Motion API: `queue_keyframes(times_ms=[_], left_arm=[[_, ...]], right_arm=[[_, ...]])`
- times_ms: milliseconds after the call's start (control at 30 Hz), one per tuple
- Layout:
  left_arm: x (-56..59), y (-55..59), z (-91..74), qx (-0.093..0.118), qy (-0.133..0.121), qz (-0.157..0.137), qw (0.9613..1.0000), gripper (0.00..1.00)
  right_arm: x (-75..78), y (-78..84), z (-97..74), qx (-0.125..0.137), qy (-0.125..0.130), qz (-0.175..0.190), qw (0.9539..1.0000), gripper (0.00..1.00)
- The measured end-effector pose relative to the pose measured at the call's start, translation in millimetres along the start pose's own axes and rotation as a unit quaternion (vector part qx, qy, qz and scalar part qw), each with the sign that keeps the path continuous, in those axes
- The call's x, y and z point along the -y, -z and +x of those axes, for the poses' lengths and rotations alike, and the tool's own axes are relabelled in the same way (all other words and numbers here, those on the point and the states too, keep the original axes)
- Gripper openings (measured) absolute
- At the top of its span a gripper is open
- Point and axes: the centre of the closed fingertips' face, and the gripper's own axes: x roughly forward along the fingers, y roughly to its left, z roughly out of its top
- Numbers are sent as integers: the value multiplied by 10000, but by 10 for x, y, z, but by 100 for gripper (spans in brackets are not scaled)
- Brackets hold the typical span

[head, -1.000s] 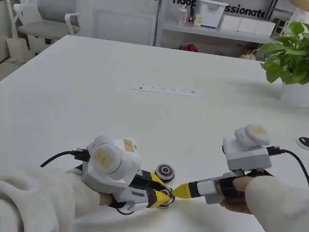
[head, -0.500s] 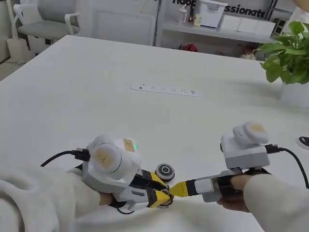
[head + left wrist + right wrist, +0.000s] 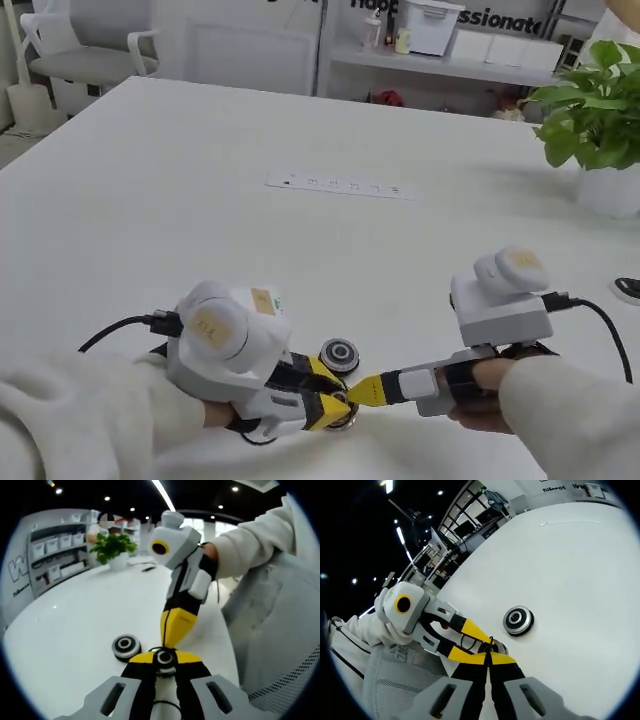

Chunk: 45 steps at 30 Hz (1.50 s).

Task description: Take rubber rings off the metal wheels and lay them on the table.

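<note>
Left gripper (image 3: 332, 402): clenched on one metal wheel (image 3: 164, 658), lower centre of head view. Right gripper (image 3: 364, 392): jaws pressed together, tip at that wheel's rim; nudged slightly leftward, closer in, against one second ago. Otherwise unchanged. Second wheel (image 3: 340, 353): loose on table (image 3: 250, 240), just behind the pair, same spot. Rubber ring on held wheel: too thin to tell whether pinched. Judged: peel barely begun, nothing yet laid down.

Wheel (image 3: 340, 352) flat on table (image 3: 300, 250); second wheel (image 3: 164, 658) clamped in left tongs (image 3: 338, 400).
</note>
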Motion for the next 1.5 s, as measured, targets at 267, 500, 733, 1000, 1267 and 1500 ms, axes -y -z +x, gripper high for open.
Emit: queue_keyframes(times_ms=[267,500,733,1000,1267,1500], left_arm=[[5,2,2,-32,21,78,10000,15],[62,23,-41,-248,289,154,9992,21],[144,4,-98,-431,484,384,9972,32],[102,-113,-235,-380,468,469,9971,45],[123,-175,-362,-478,521,709,9950,61],[54,-303,-495,-318,403,678,9964,64]], right_arm=[[33,3,-14,5,53,44,10000,0],[39,2,-29,1,103,11,9999,0],[34,-11,-40,43,106,46,9999,0],[33,-50,-71,133,103,108,9998,0],[-33,-130,-105,302,13,126,9995,0],[-59,-212,-150,486,-16,136,9987,0]])
